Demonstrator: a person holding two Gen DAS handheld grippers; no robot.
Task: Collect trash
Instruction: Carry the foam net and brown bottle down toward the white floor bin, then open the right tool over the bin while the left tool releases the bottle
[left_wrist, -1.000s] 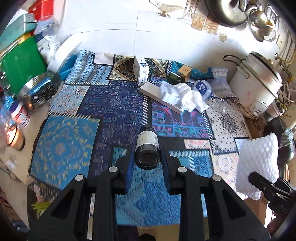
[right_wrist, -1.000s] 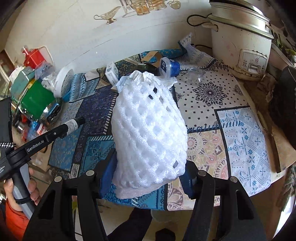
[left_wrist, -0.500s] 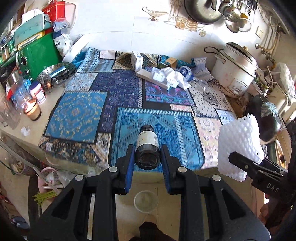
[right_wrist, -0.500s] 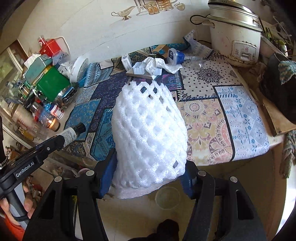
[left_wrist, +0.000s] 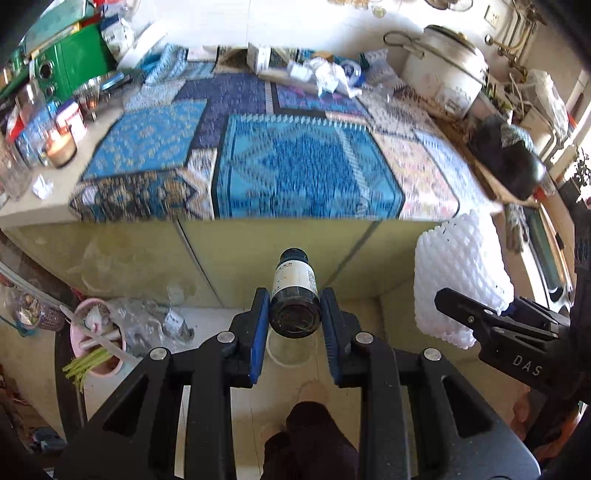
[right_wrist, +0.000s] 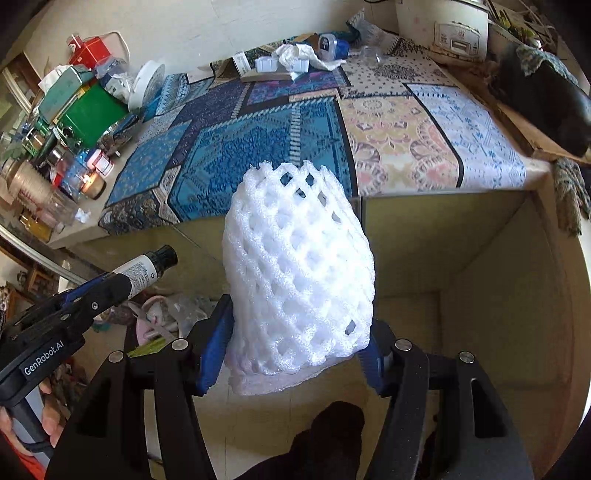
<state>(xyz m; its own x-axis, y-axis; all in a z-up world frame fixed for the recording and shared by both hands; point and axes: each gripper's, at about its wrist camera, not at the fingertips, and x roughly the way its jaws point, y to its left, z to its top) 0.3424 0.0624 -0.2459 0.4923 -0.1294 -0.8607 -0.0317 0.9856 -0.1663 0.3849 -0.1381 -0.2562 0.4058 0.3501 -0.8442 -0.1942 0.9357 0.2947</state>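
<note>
Left gripper (left_wrist: 294, 318): jaws clenched on a small dark bottle (left_wrist: 294, 295), held between the blue pads (left_wrist: 258, 332). Bottle points forward along the fingers, base toward the camera, black cap away. The pads grip the lower body near the base; neck and cap project beyond the fingertips. Bottle is in the air, in front of the table (left_wrist: 110, 221) edge, above the floor. Dark glass or plastic, white printed label round the body, text too small to read. Right wrist view shows it from the side: white label, black cap.

Right gripper (right_wrist: 295, 354): jaws clenched on a white foam net sleeve (right_wrist: 299, 273). The pads press its lower end from both sides; the rest stands up beyond the fingertips, open end on top. Diamond-shaped holes, soft foam mesh, tube slightly bulged. Also in the air, off the table, in front of the cabinet face.

Patterned cloth (left_wrist: 306, 173) covers the table. At its far side: crumpled white paper (left_wrist: 328, 75), a rice cooker (left_wrist: 443, 70). A clear cup (left_wrist: 291, 347) sits on the floor below the bottle.
</note>
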